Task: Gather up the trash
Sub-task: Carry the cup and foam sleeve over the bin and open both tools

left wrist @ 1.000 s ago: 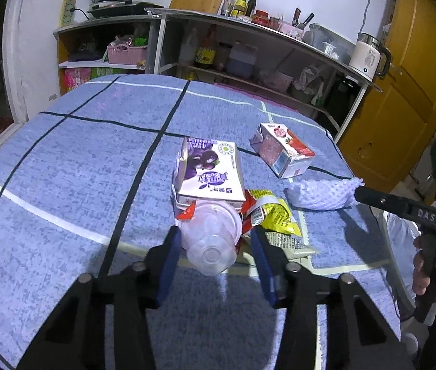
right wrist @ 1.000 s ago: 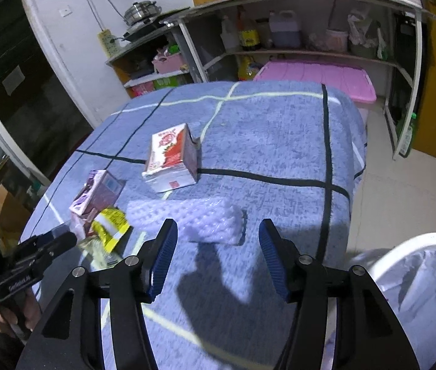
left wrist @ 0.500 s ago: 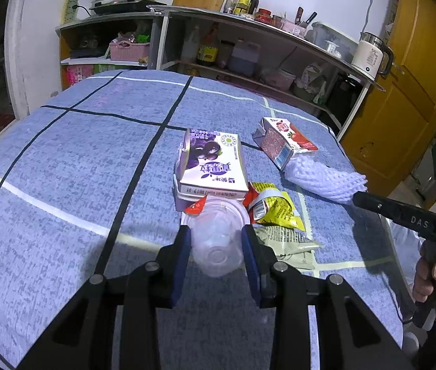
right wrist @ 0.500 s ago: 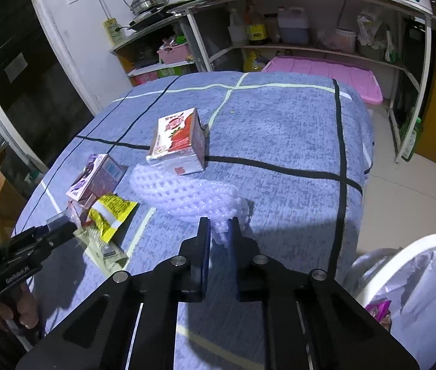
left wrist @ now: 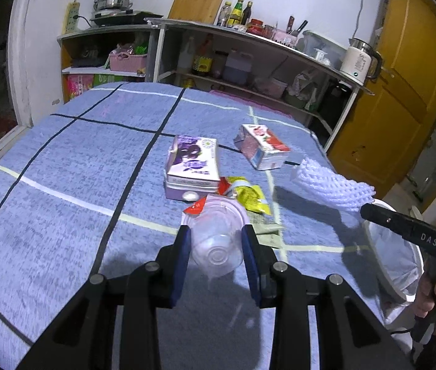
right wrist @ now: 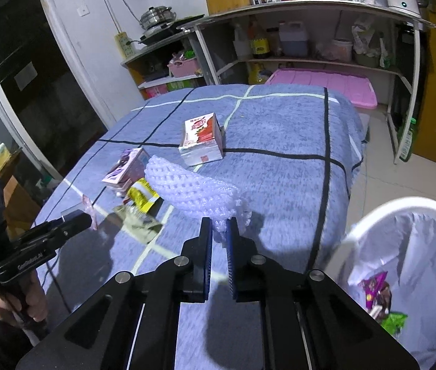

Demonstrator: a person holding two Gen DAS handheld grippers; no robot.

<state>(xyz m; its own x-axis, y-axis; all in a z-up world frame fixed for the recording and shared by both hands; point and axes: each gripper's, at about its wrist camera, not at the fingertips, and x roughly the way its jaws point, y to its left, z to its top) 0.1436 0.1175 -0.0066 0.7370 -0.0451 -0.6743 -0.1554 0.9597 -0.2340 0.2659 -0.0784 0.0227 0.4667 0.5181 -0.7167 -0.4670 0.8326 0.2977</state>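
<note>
On the blue checked tablecloth (left wrist: pixel 63 166): trash is lying scattered, and two pieces are being lifted at once.

Left gripper (left wrist: pixel 216 248): jaws are clenching a clear plastic cup (left wrist: pixel 216 237) by its sides (the cup is lying on its side, base toward the camera), having just closed in on it.

Right gripper (right wrist: pixel 218 240): jaws are pinching one end of a white foam net (right wrist: pixel 190 188), which is hanging out forward, clear of the cloth.

Bin (right wrist: pixel 381 215): white, lined with a bag, is standing just off the table edge on the right side; wrappers are already lying inside.

Still waiting on the cloth: purple carton (left wrist: pixel 191 162), red carton (left wrist: pixel 261 146), yellow wrapper (left wrist: pixel 250 197) and a flat grey-green packet (right wrist: pixel 139 223).

Risk, cup: the thin wall is probably flexing under the squeeze, so it could pop out of the jaws.

Risk, net: only a small edge is being gripped; a quick swing could shake it loose short of the bin.

Risk, crossing: both hands are heading for one bin (my guess), so the grippers could collide.

In the way: nothing is standing between the net and the bin; the right gripper is sitting between cup and bin.

Around: shelves (right wrist: pixel 310 58) with bottles, a kettle (left wrist: pixel 358 63), a yellow door (left wrist: pixel 402 92).
</note>
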